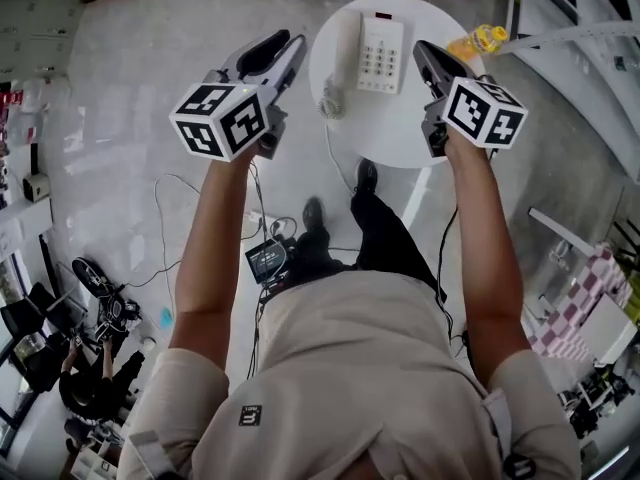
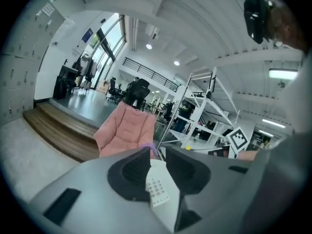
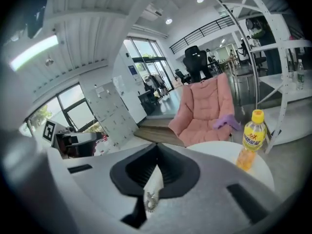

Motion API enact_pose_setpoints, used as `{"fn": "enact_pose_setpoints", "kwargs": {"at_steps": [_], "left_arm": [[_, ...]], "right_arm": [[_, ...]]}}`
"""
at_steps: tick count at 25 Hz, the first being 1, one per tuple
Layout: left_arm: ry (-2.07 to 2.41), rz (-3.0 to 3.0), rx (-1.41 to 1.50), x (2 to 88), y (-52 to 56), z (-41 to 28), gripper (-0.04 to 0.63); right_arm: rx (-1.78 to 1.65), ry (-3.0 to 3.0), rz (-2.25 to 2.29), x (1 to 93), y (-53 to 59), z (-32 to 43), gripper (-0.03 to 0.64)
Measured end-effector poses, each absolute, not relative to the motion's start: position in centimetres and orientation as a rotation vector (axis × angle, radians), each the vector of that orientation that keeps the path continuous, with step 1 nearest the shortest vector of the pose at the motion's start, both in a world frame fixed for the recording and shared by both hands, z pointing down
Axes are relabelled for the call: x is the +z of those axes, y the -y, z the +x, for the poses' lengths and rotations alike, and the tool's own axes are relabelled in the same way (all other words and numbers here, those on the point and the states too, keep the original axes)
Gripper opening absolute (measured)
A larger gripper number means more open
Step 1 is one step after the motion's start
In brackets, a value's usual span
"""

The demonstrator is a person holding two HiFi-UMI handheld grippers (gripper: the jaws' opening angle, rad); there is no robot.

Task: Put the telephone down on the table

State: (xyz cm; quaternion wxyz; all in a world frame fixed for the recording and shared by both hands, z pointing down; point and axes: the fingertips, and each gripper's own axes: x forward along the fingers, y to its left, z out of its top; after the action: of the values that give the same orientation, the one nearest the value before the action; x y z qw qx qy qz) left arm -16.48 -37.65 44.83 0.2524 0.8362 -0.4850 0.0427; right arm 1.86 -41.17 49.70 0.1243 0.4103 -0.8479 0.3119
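Telephone, white, corded: lying on round table, both tongs clear of it

Forearms, two, reach forward from a beige shirt, each ending behind a black-and-white marker cube.

Left gripper: seen from the head, it is held left of the table, touching nothing. Its jaws stand a little apart with nothing between them. In the left gripper view the narrow gap frames the keypad on the white tabletop beyond.

Right gripper: seen from the head, it lies over the table's right side, just right of the telephone and not touching it. Its jaws are drawn together at the tips and hold nothing. In the right gripper view only a sliver shows below the tips, with a bit of coiled cord in it.

Round table: white top, between the two grippers and beyond the person's dark shoes.

Telephone: flat on the tabletop, keypad up, handset along the left of the keypad. The coiled cord is bunched at the near left corner, and a thin lead runs off the table edge toward the floor.

Yellow bottle: upright at the table's far right edge, yellow cap and label, well apart from the telephone.

Pink armchair: beyond the table, with a purple cloth on its seat.

Background: wooden step, lockers, white metal shelving, tall windows
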Motion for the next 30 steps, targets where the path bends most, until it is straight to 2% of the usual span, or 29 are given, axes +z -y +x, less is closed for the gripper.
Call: {"fn": "enact_pose_setpoints", "kwargs": {"at_steps": [3,8,19,30], "left_arm": [[1.332,2.329,0.064,40.4,35.2,-17.2,0.046],[1.309,2.413,-0.013,33.8,30.8,-18.0,0.016],[1.281,2.652,0.042,22.9,19.7,-18.0,0.012],[1.201,2.764,0.023,19.5,12.5,-16.5,0.012]], "right_arm": [[0.835,2.556,1.150,44.8,38.5,1.2,-0.007],[0.668,2.673,1.076,37.3,34.0,-0.1,-0.008],[0.361,2.761,0.978,25.8,22.3,-1.6,-0.009],[0.226,2.806,0.998,20.2,14.9,-1.2,-0.009]]}}
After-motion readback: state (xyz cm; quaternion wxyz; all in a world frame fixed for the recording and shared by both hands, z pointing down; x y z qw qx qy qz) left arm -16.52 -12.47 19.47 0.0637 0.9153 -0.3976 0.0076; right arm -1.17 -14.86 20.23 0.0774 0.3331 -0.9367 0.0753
